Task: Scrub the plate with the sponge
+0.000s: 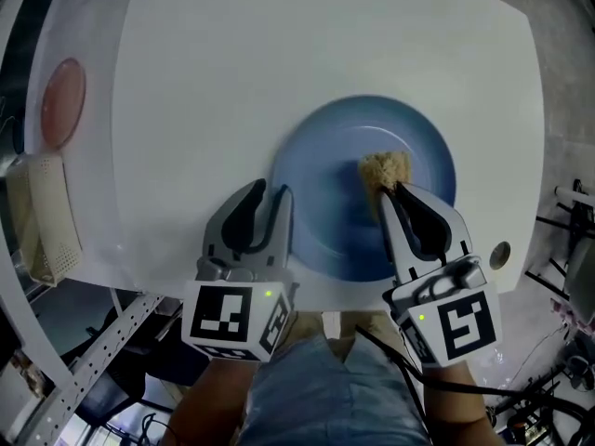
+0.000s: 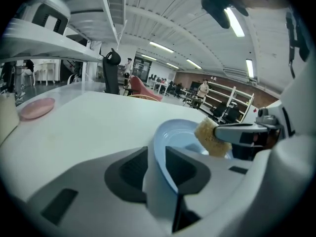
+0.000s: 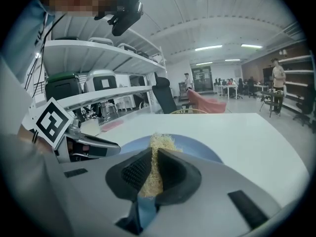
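On the counter (image 1: 232, 72), at its far left edge, lay a pink dish (image 1: 63, 100), well apart from the work. Nearer the middle, the left gripper (image 1: 271, 191) stood at the left rim of the blue plate (image 1: 335, 230), its fingers (image 2: 129, 174) pinching that rim between them. The plate sat near the counter's front edge, straight before the person. Right of its centre was the sponge (image 1: 384, 167), nipped by the right gripper (image 1: 391, 191), which reached in over the near right rim.

The sponge stuck out past the fingertips, away from the person, so its long axis ran along the fingers. Most of the plate's bare face lay to its left, toward the left gripper. By my judgement, the coming stroke would sweep across that face. Only the right gripper was placed to make it, while the left steadied the plate.

The head view gave the whole layout but neither grip clearly. The left gripper view showed the rim caught between its fingers and the sponge side-on, low over the plate; whether it touched I could not tell. The right gripper view showed the sponge squeezed thin between its fingers.
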Motion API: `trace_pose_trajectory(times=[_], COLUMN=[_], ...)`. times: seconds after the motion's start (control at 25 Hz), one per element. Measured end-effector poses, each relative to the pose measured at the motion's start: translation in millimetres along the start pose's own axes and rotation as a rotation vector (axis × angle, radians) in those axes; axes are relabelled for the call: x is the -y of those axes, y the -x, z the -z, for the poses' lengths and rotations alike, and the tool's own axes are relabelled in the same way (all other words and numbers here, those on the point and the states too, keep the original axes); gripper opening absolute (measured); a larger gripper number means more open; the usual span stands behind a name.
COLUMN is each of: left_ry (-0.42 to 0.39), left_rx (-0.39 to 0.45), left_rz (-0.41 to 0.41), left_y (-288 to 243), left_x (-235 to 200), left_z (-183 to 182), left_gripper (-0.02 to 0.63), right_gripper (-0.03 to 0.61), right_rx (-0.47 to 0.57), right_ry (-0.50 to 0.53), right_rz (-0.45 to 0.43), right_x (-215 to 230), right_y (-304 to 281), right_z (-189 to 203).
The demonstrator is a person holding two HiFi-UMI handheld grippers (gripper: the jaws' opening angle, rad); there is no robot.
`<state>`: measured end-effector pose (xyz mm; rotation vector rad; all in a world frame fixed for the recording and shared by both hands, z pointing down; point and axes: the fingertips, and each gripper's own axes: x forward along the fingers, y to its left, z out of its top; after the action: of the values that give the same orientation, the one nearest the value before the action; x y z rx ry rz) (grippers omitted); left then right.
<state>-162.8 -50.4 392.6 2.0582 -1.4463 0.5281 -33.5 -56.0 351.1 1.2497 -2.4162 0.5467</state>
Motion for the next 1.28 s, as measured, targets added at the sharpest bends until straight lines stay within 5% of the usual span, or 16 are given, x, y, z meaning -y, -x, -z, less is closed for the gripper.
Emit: trace_pose_trajectory(times=[0.84,1.28], left_ry=[0.038,-0.098], left_rx=[-0.028,0.042], left_rz=[-0.024,-0.015], left_y=[-12,14], left_x=[-2,19], left_z=[-1,-49], left_gripper=[0.028,0.023], right_gripper=[0.041,0.041], right_rx=[-0.011,0.073], right_ry=[-0.033,0.02], right_rz=[-0.003,-0.012], right_x=[3,-8], right_y=[-8,11], right_z=[1,-36])
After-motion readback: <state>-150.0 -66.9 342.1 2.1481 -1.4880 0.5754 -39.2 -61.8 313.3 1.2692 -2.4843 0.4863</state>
